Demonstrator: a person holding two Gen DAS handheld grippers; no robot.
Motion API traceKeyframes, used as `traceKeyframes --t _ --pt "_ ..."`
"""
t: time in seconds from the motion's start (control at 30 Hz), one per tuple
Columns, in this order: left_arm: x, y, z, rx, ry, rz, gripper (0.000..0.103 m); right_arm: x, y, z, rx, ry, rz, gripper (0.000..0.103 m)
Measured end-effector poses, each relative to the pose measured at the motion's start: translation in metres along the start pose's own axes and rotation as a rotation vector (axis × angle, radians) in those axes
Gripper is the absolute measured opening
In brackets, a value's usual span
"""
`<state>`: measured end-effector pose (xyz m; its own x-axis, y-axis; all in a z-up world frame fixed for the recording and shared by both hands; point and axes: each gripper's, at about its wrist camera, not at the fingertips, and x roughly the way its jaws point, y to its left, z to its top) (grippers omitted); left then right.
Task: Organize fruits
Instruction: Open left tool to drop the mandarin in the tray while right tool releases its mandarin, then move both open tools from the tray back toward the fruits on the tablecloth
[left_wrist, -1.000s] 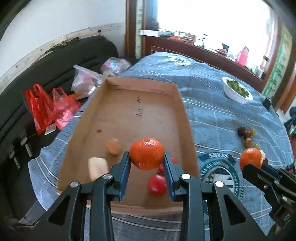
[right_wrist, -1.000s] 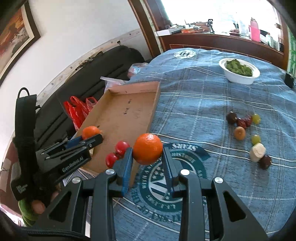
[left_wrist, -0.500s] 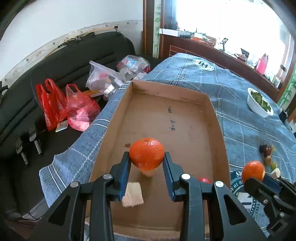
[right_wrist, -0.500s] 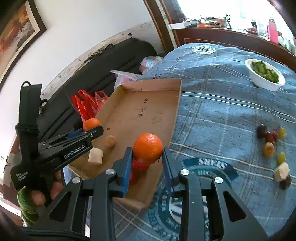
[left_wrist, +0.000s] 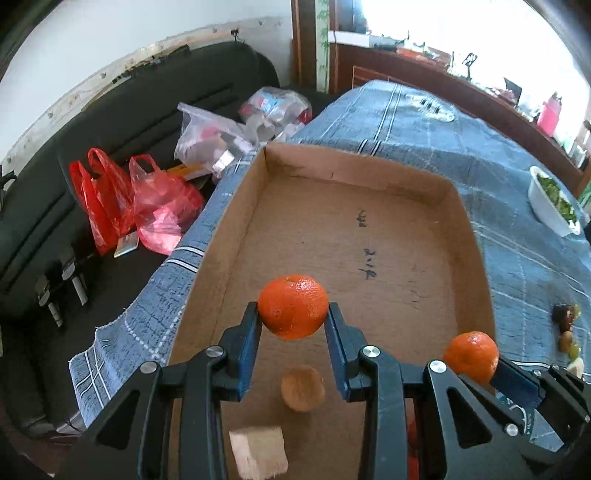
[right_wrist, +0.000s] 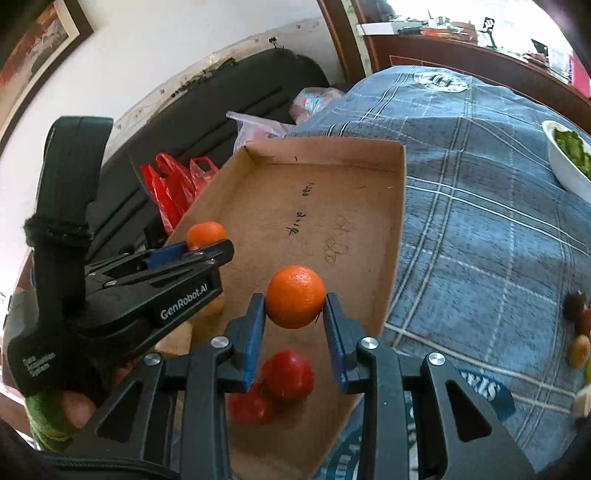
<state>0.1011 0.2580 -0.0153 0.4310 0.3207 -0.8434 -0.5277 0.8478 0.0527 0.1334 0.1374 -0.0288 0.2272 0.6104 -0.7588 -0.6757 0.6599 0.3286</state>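
Each gripper holds an orange above the shallow cardboard box (left_wrist: 369, 206) (right_wrist: 395, 236). My left gripper (left_wrist: 293, 325) is shut on one orange (left_wrist: 293, 305) over the box's near-left part; that orange (right_wrist: 205, 235) and gripper also appear in the right wrist view. My right gripper (right_wrist: 295, 317) is shut on a second orange (right_wrist: 295, 296) over the near-right part, with the same orange (left_wrist: 471, 356) at the right of the left wrist view. On the box floor lie a tan round fruit (left_wrist: 303, 387), a pale cube (left_wrist: 258, 456) and two red fruits (right_wrist: 288, 374).
A blue plaid cloth (right_wrist: 480, 206) covers the table. Small loose fruits (left_wrist: 567, 332) lie on it to the right, near a white bowl of greens (left_wrist: 554, 206). Red and clear plastic bags (left_wrist: 133, 199) sit on a black sofa left of the box.
Both grippers have carried their oranges left and forward over the box. The right gripper, over the cloth one second ago, now hangs above the red fruits inside the box.
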Motion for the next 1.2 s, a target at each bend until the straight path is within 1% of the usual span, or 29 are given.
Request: traceKeyframes --t 0.17,0.3,0.4,0.5,0.57,0.63,0.67,0.7,0.77,0.97,1.03,1.2 --pt "0.015 0.004 -0.005 -0.01 0.051 -0.003 0.034 0.02 0.001 -0.002 -0.017 0.042 0.0 0.034" --pt "0.014 0.002 -0.003 0.001 0.053 0.003 0.036 0.027 0.006 -0.004 -0.055 0.053 -0.03 0.034" --pt "0.017 0.001 -0.003 0.013 0.069 -0.001 0.036 0.028 0.01 -0.004 -0.078 0.066 -0.052 0.035" --pt "0.018 0.004 -0.002 0.003 0.078 -0.001 0.042 0.027 0.011 -0.005 -0.089 0.072 -0.057 0.035" --pt "0.016 0.006 -0.002 -0.004 0.077 -0.004 0.043 0.026 0.012 -0.004 -0.091 0.075 -0.067 0.037" --pt "0.012 0.007 -0.003 -0.009 0.073 -0.004 0.043 0.019 0.011 -0.005 -0.089 0.068 -0.071 0.048" --pt "0.007 0.007 -0.004 -0.017 0.066 -0.007 0.047 0.015 0.011 -0.006 -0.088 0.063 -0.074 0.05" --pt "0.004 0.007 -0.004 -0.021 0.06 -0.009 0.052 0.01 0.01 -0.007 -0.087 0.055 -0.072 0.05" --pt "-0.005 0.007 -0.006 -0.027 0.036 -0.012 0.054 0.001 0.006 -0.007 -0.08 0.038 -0.065 0.05" --pt "-0.03 0.002 -0.013 -0.056 -0.013 -0.021 0.055 -0.026 -0.002 -0.019 -0.049 0.005 -0.042 0.05" --pt "-0.039 -0.002 -0.017 -0.066 -0.022 -0.036 0.056 -0.036 -0.005 -0.027 -0.037 -0.005 -0.035 0.05" --pt "-0.053 -0.018 -0.027 -0.037 -0.042 -0.052 0.058 -0.064 -0.016 -0.042 -0.007 -0.041 -0.032 0.05"
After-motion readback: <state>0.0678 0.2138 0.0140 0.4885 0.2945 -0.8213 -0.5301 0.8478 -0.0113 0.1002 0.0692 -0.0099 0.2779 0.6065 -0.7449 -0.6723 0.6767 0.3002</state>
